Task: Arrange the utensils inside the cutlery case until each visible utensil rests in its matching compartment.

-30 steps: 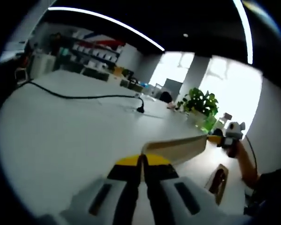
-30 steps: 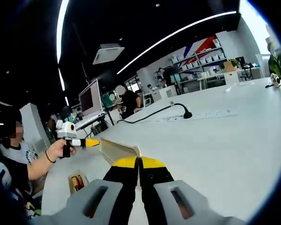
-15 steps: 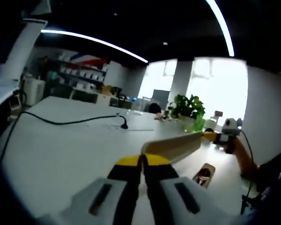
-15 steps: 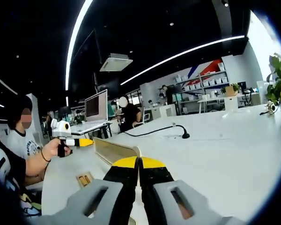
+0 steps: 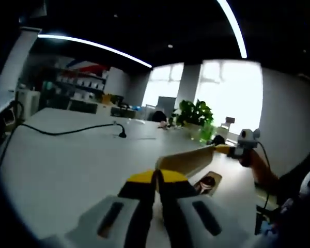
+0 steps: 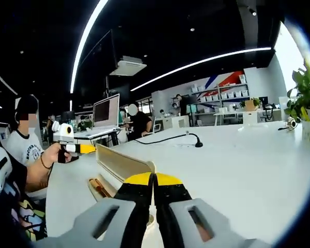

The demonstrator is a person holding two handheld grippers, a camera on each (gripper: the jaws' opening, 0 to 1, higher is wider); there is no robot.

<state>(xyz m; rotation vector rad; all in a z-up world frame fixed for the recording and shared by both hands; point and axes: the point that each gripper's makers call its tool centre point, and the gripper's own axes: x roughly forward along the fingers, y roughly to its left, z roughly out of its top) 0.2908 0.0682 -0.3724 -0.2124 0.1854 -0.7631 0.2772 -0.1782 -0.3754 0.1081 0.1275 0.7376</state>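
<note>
1. Left gripper (image 5: 156, 178): yellow-tipped jaws pinched together with no gap, and one end of the cutlery case (image 5: 188, 161) sits right at the tips. Looks clamped on its edge, though the contact itself is hidden behind the jaws.
2. Right gripper (image 6: 153, 181): same deal, jaws closed tight on the other end of the case (image 6: 123, 164), which hangs between the two tools above the white table (image 6: 237, 160).
3. Each gripper also shows up in the other one's view, held in a hand (image 6: 52, 153) at the far end of the case.
4. Below the case, near the table's edge by the person, there's a small wooden tray (image 5: 209, 182) with something dark in it; can't tell what.
5. Further out: black cable (image 5: 67, 130) across the table, potted plant (image 5: 194, 116) at the far edge.
</note>
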